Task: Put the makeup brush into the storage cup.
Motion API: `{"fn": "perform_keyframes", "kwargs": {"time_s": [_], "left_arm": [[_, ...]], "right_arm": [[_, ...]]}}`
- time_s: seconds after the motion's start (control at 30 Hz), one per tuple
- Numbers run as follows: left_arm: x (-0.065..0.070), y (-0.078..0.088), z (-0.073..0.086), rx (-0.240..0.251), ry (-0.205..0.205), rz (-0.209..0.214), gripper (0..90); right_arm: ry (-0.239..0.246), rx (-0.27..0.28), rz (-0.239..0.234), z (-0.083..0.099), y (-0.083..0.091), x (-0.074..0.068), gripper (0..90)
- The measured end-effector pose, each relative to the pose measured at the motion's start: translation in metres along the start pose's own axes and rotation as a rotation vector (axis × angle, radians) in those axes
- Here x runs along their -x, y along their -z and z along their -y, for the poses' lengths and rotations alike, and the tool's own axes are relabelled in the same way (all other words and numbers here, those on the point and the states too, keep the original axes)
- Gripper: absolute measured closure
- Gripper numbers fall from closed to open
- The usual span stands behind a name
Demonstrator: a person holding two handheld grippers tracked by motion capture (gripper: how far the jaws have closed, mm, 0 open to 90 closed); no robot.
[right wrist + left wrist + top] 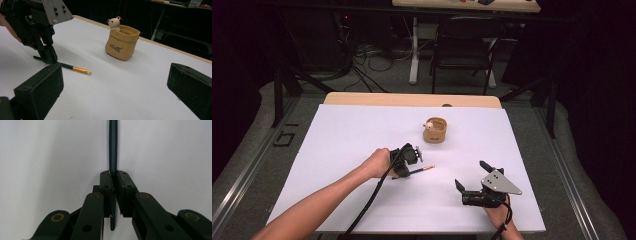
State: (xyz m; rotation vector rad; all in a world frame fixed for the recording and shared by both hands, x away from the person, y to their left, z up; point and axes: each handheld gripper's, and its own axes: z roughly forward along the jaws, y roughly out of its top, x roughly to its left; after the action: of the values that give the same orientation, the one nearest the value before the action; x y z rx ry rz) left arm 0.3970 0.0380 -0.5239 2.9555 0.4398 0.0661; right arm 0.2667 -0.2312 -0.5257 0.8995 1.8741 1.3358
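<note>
1. Looking down in the high view, the left gripper (412,159) sits at centre frame, clenched on the dark end of a pencil (424,169) that lies on the white worktop (352,135). The pencil's long axis runs out to the right, its orange end pointing at the right gripper (473,176), which rests at lower right with jaws spread and nothing between them. A tan bear pot (435,130) stands just above the pencil, nearer the left gripper, so I judge that hand carries the pencil there.

2. The left gripper view looks straight along the pencil (113,147): the shaft runs up the middle of the frame, pinched between both pads (106,185), its butt poking out below them. Neither the orange end nor the pot is in frame.

3. The right gripper view gives the side look: the pencil (75,68) lies flat at left, the left gripper (51,58) clamped over its dark end, the pot (122,45) upright beyond, well apart, mouth open.
</note>
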Motion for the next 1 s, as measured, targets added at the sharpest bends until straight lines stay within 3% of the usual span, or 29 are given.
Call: {"fn": "perform_keyframes", "kwargs": {"time_s": [0.37,0.5,0.7,1.0], "left_arm": [[-0.005,0.001,0.005,0.035,0.023,0.035,84.1],[-0.006,0.002,0.008,0.070,0.036,0.066,84.2],[-0.007,0.007,0.012,0.124,0.054,0.079,84.2],[-0.008,0.001,0.011,0.075,0.033,0.053,83.9]], "right_arm": [[0.007,-0.005,-0.001,0.000,0.000,0.000,0.0],[0.004,0.005,0.000,0.000,0.000,0.000,0.0],[0.004,-0.005,0.001,0.000,0.000,-0.001,0.0],[0.007,-0.007,0.000,0.000,0.000,-0.001,0.0]]}}
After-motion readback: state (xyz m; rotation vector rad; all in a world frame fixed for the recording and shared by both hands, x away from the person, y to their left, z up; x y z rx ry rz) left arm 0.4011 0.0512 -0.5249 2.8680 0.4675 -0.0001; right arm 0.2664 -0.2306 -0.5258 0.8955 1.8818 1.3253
